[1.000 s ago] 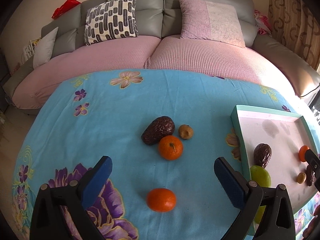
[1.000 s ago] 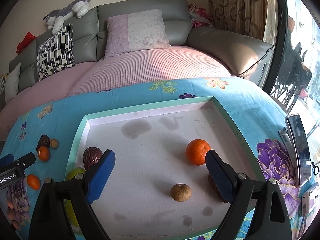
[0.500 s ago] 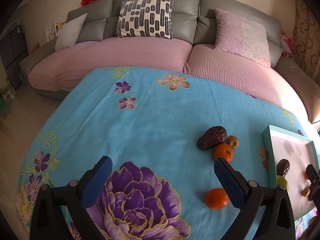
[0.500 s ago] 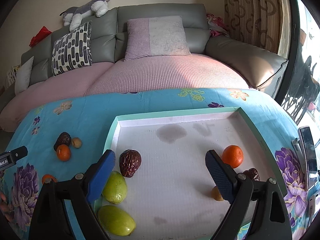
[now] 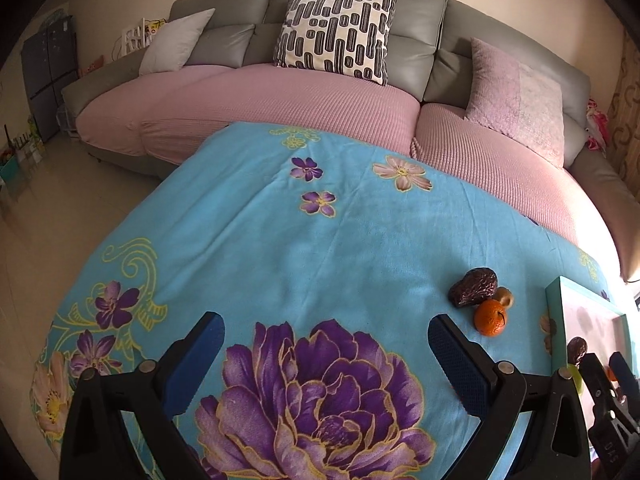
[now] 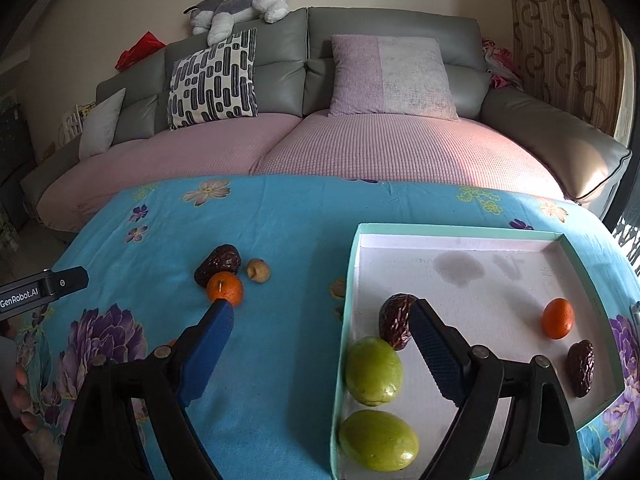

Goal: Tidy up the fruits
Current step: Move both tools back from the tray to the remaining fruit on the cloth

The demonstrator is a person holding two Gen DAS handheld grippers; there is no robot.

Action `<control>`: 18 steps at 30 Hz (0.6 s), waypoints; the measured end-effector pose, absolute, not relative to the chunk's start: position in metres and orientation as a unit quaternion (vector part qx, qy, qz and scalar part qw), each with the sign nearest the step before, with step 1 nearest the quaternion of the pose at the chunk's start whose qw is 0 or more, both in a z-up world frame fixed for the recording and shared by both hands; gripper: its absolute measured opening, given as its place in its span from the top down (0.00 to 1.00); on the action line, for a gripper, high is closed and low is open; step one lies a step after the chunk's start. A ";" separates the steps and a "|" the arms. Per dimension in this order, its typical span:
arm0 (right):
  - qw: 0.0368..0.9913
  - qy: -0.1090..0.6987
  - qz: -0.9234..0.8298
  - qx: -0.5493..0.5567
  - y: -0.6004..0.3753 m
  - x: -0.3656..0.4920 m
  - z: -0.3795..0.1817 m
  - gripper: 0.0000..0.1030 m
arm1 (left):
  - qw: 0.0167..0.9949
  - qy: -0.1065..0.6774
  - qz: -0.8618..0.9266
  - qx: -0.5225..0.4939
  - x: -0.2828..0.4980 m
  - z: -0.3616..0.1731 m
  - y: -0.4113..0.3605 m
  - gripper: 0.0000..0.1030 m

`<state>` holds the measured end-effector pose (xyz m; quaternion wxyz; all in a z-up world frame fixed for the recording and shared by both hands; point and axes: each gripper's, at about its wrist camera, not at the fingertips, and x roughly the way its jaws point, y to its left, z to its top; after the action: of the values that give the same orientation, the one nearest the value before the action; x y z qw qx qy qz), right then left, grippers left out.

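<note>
You are holding both grippers with the fingers spread wide and nothing between them. The loose fruit is lying on the blue flowered cloth that covers the bench: one orange, a dark wrinkled date touching it on the far side, and a small brown fruit just beside them.

For your right gripper, this cluster is lying ahead and to the left; the tip of its left finger is nearly at the orange in that view. For your left gripper, the same orange is lying ahead and well to the right, outside the fingers. I judge the right one is nearer. The date has its long axis slanted, from near-left to far-right.

The tray is lying to the right of the cluster. In it you are having two green fruits at the near left, a date touching the upper green one, one orange near the right wall, and one more date below it. A second orange is perhaps hidden behind the right gripper's left finger; I cannot tell for sure.
</note>
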<state>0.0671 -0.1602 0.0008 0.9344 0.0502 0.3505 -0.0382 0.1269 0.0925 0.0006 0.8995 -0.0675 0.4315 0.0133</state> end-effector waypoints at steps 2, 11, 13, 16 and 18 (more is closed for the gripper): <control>0.932 0.358 -0.016 0.053 -0.150 0.069 -0.003 0.20 | 0.897 0.436 0.018 -0.070 0.125 -0.002 0.098 0.00; 0.920 0.387 0.025 0.052 -0.120 0.078 -0.022 0.27 | 0.882 0.469 0.013 -0.044 0.132 -0.022 0.094 0.00; 0.917 0.393 0.030 0.051 -0.115 0.081 -0.026 0.27 | 0.879 0.475 0.011 -0.037 0.135 -0.025 0.090 0.00; 0.913 0.403 0.042 0.046 -0.105 0.083 -0.032 0.27 | 0.877 0.478 0.011 -0.037 0.136 -0.028 0.090 0.00; 0.911 0.408 0.050 0.040 -0.098 0.084 -0.036 0.27 | 0.876 0.480 0.015 -0.038 0.137 -0.030 0.091 0.00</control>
<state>0.0843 -0.0985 -0.0364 0.9106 0.0402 0.4083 0.0496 0.1371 0.0912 -0.0304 0.8763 -0.0382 0.4801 0.0148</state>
